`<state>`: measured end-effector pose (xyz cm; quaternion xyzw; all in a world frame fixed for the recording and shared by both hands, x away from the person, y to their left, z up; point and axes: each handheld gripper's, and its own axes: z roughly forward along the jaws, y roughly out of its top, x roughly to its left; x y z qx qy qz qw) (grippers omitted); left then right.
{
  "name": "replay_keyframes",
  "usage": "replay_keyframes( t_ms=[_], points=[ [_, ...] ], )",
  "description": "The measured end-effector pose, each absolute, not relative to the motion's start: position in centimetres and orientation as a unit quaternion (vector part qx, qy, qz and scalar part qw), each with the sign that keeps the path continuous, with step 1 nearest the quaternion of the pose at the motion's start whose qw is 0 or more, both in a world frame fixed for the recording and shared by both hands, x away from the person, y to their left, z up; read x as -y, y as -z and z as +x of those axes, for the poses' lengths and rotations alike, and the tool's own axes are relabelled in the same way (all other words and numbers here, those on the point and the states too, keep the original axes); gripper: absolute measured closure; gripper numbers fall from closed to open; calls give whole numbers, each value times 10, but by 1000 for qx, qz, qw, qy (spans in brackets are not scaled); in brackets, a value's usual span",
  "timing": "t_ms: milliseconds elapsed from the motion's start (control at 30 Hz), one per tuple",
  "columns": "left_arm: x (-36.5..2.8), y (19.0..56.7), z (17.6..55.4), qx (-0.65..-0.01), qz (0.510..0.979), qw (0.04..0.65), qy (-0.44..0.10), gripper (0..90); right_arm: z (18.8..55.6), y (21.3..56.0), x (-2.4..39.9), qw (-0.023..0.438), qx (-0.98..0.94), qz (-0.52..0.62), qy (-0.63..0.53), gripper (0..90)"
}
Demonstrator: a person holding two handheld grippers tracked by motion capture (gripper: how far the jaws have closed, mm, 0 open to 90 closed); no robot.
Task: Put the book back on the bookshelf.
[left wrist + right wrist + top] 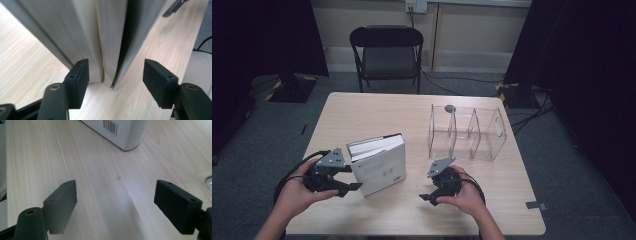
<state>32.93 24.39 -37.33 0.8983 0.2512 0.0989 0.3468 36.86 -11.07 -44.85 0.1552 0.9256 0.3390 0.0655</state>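
Note:
A white book (377, 165) stands on edge on the wooden table (362, 110), left of centre. My left gripper (353, 177) is at its left end, and in the left gripper view the book's page edges (110, 37) sit between the jaws. The left jaw lies close against one cover and the right jaw stands clear of the other, so my left gripper (116, 77) is open. My right gripper (428, 186) hangs open over bare table right of the book. The right gripper view (116, 200) has nothing between the jaws, and the book's barcoded corner (120, 132) lies ahead.
A clear plastic divider rack (467, 132) with several compartments stands at the table's back right. A black folding chair (387, 50) is beyond the far edge. A strip of tape (537, 205) marks the front right corner.

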Motion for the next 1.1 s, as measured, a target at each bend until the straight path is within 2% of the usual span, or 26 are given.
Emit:
replay_keyframes(
  t_ms=[767, 1100],
  points=[
    [-267, 406, 318, -269, 890, 352, -108, 200, 390, 405, 93, 64, -934, 107, -335, 184],
    [-274, 432, 316, -287, 886, 352, -93, 173, 398, 385, 90, 63, -935, 96, -335, 184]
  ],
)
